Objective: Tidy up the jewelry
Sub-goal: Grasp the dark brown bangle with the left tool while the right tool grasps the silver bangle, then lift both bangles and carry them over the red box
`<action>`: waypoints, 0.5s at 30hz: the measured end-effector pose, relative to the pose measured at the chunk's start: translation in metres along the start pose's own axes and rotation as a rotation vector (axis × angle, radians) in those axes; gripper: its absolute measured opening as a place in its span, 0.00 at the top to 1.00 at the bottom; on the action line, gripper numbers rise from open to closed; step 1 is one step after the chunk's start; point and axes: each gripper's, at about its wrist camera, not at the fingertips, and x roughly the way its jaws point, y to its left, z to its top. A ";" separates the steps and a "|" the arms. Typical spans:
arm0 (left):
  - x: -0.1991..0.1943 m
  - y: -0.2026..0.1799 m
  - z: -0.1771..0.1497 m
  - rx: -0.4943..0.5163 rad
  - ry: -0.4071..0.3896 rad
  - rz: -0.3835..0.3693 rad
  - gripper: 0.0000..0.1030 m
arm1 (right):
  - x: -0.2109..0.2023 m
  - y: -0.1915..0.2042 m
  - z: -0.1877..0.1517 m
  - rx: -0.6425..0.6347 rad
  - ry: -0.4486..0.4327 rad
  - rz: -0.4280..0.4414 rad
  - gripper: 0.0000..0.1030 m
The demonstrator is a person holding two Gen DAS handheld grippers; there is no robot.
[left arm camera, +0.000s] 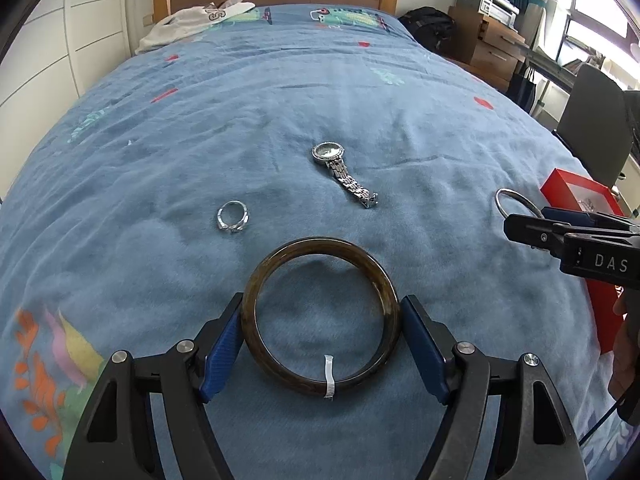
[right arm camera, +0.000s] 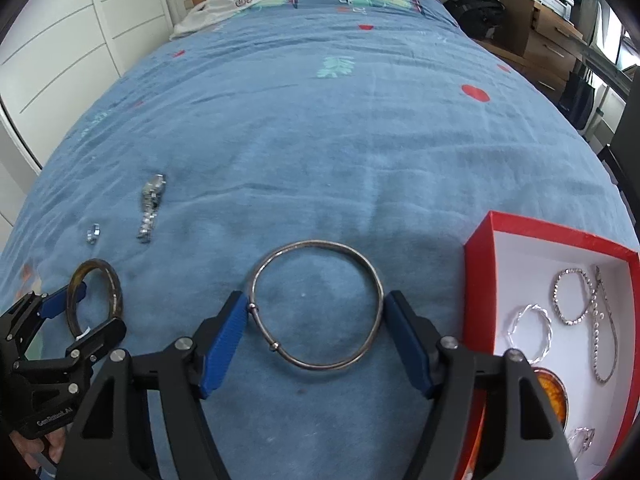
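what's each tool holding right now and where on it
Left tool clamps the brown bangle across its outer sides. Right tool clamps the silver bangle the same way.

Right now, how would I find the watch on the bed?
Start at the big blue bedspread. In its middle, beyond the brown bangle, lies the watch. Unlike the little ring beside it, it has a round face and a long metal strap.
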 end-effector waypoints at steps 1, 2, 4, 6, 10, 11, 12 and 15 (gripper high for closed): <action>-0.003 0.001 0.000 -0.003 -0.003 0.002 0.28 | -0.003 0.003 -0.001 -0.005 -0.008 0.008 0.33; -0.006 0.002 -0.001 -0.004 -0.005 0.005 0.28 | -0.006 0.004 -0.002 -0.008 -0.013 0.015 0.33; -0.013 0.004 -0.001 -0.008 -0.013 0.013 0.28 | -0.013 0.008 -0.002 -0.012 -0.026 0.032 0.33; -0.021 0.004 0.000 -0.009 -0.019 0.020 0.28 | -0.021 0.010 -0.003 -0.009 -0.041 0.046 0.33; -0.037 0.002 0.003 0.002 -0.034 0.028 0.28 | -0.043 0.015 -0.002 -0.007 -0.074 0.069 0.33; -0.042 0.000 0.005 0.003 -0.038 0.026 0.28 | -0.049 0.015 -0.002 -0.007 -0.083 0.072 0.33; -0.048 -0.002 0.007 0.007 -0.046 0.023 0.28 | -0.055 0.015 -0.002 -0.006 -0.091 0.075 0.33; -0.061 -0.013 0.014 0.020 -0.064 0.009 0.28 | -0.080 0.009 -0.003 -0.007 -0.122 0.076 0.33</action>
